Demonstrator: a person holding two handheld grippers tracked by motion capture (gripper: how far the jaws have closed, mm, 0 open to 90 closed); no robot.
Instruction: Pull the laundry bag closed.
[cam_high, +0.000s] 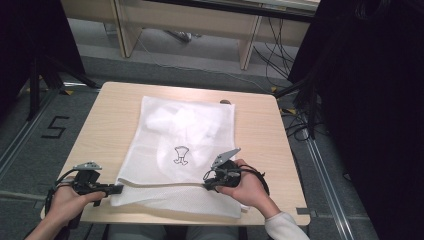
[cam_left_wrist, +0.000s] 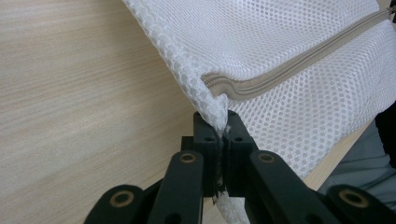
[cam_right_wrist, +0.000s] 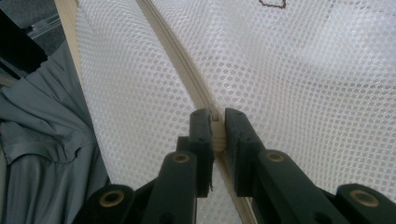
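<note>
Mesh bag corner, zipper, pinched between jaws

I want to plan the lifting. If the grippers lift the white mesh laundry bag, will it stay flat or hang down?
The white mesh laundry bag will probably sag: its thin netting already folds where the left gripper pinches the corner. It looks light, since the pale contents barely bulge. The right gripper, clamped on the beige zipper, likely holds firmer than on mesh.

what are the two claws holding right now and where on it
Both hold the white mesh bag. The left claw pinches its corner at the end of the beige zipper; the right claw is shut on the zipper itself, farther along.
</note>
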